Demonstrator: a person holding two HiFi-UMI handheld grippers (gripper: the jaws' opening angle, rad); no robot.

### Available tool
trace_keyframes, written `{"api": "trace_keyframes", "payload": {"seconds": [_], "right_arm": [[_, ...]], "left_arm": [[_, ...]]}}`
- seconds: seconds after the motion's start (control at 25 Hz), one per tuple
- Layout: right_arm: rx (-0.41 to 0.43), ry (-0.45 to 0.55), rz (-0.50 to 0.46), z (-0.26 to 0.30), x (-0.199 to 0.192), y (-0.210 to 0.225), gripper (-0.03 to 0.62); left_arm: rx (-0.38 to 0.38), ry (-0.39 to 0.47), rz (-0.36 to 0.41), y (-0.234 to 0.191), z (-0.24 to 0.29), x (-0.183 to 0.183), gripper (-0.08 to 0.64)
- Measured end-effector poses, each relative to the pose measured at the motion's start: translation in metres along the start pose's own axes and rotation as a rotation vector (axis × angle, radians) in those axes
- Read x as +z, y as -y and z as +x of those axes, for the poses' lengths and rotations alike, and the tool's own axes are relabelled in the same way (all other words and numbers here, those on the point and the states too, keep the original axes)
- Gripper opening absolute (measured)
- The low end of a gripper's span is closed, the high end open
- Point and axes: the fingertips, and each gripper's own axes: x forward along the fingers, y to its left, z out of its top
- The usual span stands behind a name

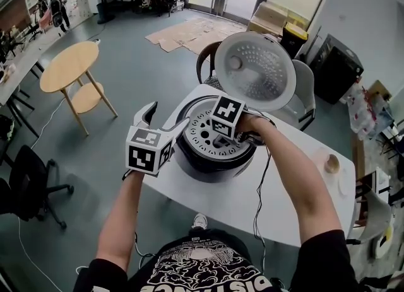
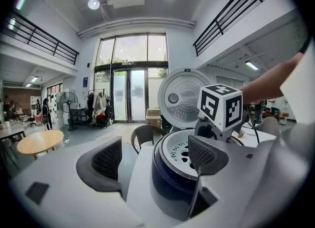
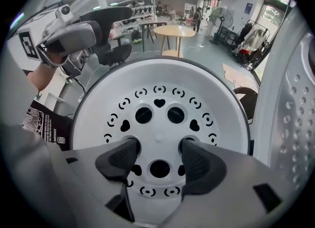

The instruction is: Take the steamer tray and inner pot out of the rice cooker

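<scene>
A rice cooker [image 1: 211, 166] is set at the left end of a white table [image 1: 315, 205], close to its left edge. Its lid [image 1: 255, 70] is swung up and back, so that the dimpled metal inside is turned towards the head view. The white steamer tray [image 3: 157, 89] is seated in the mouth of the cooker, level with the rim, and is pierced with round holes, small hearts and short curved slots. The inner pot is covered by the tray and cannot be made out.

The right gripper [image 3: 160, 155] is pointed straight down over the tray. Its jaws are held partly apart, and the two tips are dipped into two round holes on either side of the tray's centre, which lies between the pads. A pinch on the plastic is not seen.

The left gripper [image 1: 165, 119] is held beside the cooker's left flank, over the table's left edge, pointing slightly downward. Its jaws are spread wide and nothing is gripped between them.

A black cable [image 1: 260, 186] is trailed across the table from the cooker towards the near edge. A round wooden table [image 1: 68, 64] is seen on the floor, well apart to the left.
</scene>
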Motion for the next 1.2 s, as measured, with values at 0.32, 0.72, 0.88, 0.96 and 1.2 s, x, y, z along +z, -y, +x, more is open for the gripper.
{"api": "trace_keyframes", "payload": {"seconds": [0.32, 0.72, 0.88, 0.96, 1.2], "right_arm": [[-0.083, 0.002, -0.026, -0.036, 0.003, -0.007, 0.293], [-0.185, 0.037, 0.023, -0.093, -0.006, -0.053, 0.293], [-0.217, 0.077, 0.081, -0.124, -0.028, -0.071, 0.293], [-0.237, 0.087, 0.118, -0.139, -0.052, -0.078, 0.293], [-0.28, 0.109, 0.242, -0.159, -0.11, -0.111, 0.293]], "left_arm": [[0.002, 0.026, 0.008, 0.003, -0.031, 0.005, 0.408], [-0.047, 0.066, 0.021, 0.019, -0.086, 0.005, 0.408], [-0.097, 0.078, 0.029, 0.046, -0.1, 0.009, 0.408], [-0.134, 0.084, 0.04, 0.07, -0.101, 0.014, 0.408], [-0.246, 0.098, 0.075, 0.122, -0.111, 0.014, 0.408]]}}
